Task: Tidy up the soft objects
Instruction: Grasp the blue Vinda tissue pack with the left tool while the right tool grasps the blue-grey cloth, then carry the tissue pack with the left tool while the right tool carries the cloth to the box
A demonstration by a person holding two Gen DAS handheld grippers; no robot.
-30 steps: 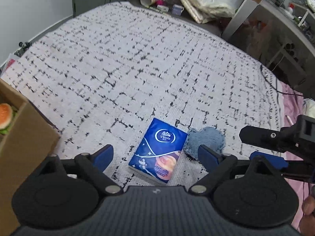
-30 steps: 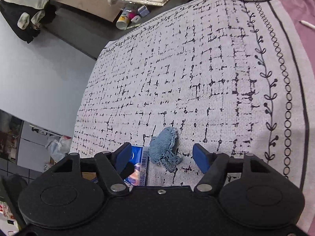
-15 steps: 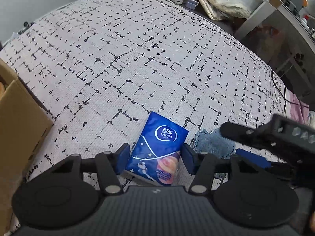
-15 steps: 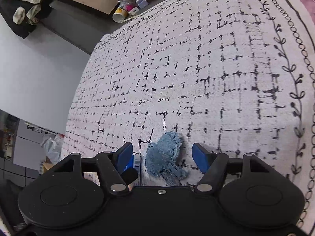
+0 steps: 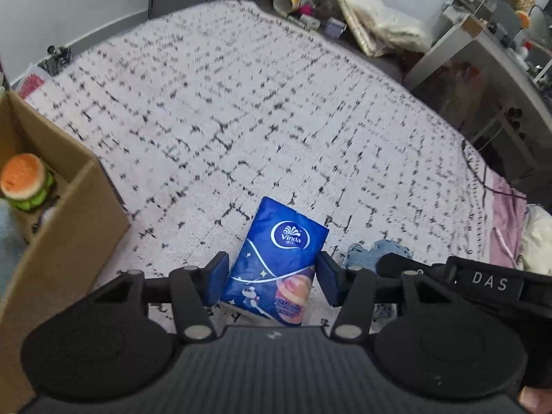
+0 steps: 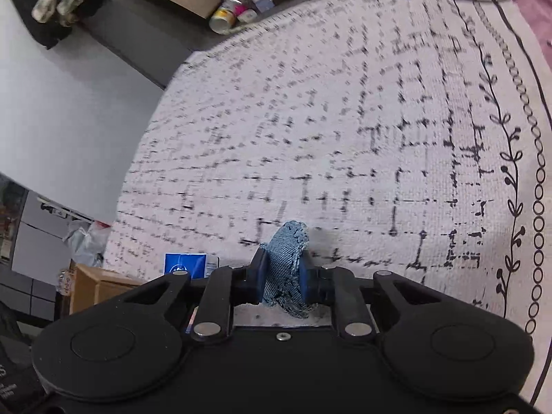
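Observation:
A blue Vinda tissue pack [image 5: 281, 262] sits between the blue pads of my left gripper [image 5: 272, 283], which is shut on its sides, just over the patterned blanket [image 5: 241, 120]. The pack's end also shows in the right wrist view [image 6: 186, 264]. My right gripper [image 6: 283, 276] is shut on a blue denim patch [image 6: 284, 264], pinched upright and lifted off the blanket [image 6: 345, 138]. In the left wrist view the denim patch [image 5: 369, 258] lies partly hidden behind the right gripper's body, to the right of the pack.
An open cardboard box [image 5: 62, 227] stands at the left, holding a plush burger [image 5: 24, 181]. The box also shows in the right wrist view [image 6: 96, 288]. Cups and bottles [image 5: 300, 3] lie beyond the blanket's far edge. A pink sheet [image 5: 507, 220] lies at the right.
Both grippers have closed: the left one on the tissue pack, the right one on the denim patch, which is now bunched upright between the pads. The left view has swung back toward the box.

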